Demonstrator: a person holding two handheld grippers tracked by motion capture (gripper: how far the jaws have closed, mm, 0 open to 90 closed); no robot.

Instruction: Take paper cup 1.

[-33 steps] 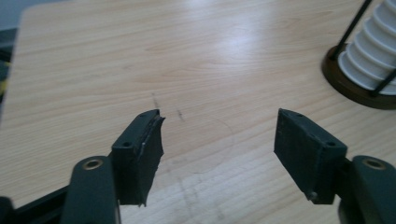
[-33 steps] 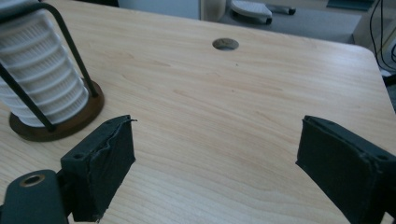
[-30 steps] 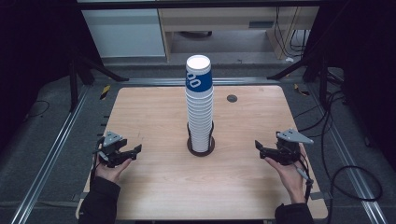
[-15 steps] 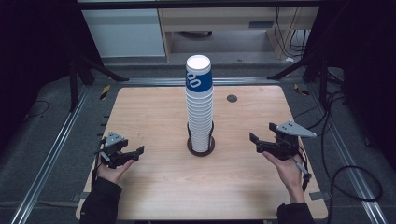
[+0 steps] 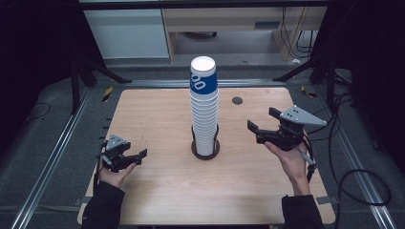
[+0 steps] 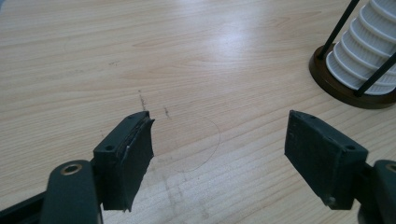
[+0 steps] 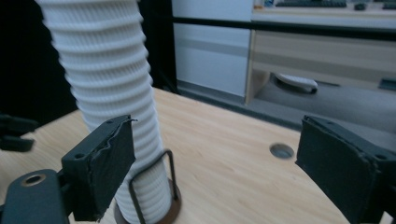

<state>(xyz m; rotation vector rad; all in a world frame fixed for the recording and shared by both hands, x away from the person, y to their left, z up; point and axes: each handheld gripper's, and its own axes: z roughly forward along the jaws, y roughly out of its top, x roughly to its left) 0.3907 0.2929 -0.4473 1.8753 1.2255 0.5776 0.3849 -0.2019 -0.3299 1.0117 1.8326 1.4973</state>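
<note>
I am seeing the tall stack of paper cups (image 5: 204, 112) standing in its dark round holder (image 5: 206, 151) at the middle of the desk (image 5: 157, 191). My right tool (image 5: 264, 123) is hanging above the desk to the right of the stack, its jaws apart and just opened wider, nothing between them. My left tool (image 5: 136, 156) is resting low near the left edge, jaws also apart and empty.

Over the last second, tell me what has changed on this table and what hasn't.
The right gripper has risen off the table and edged toward the cup stack; its jaws have just been opening, with nothing between them. The left gripper stayed low near the table, open and empty. The stack still stands in its holder, untouched.
</note>
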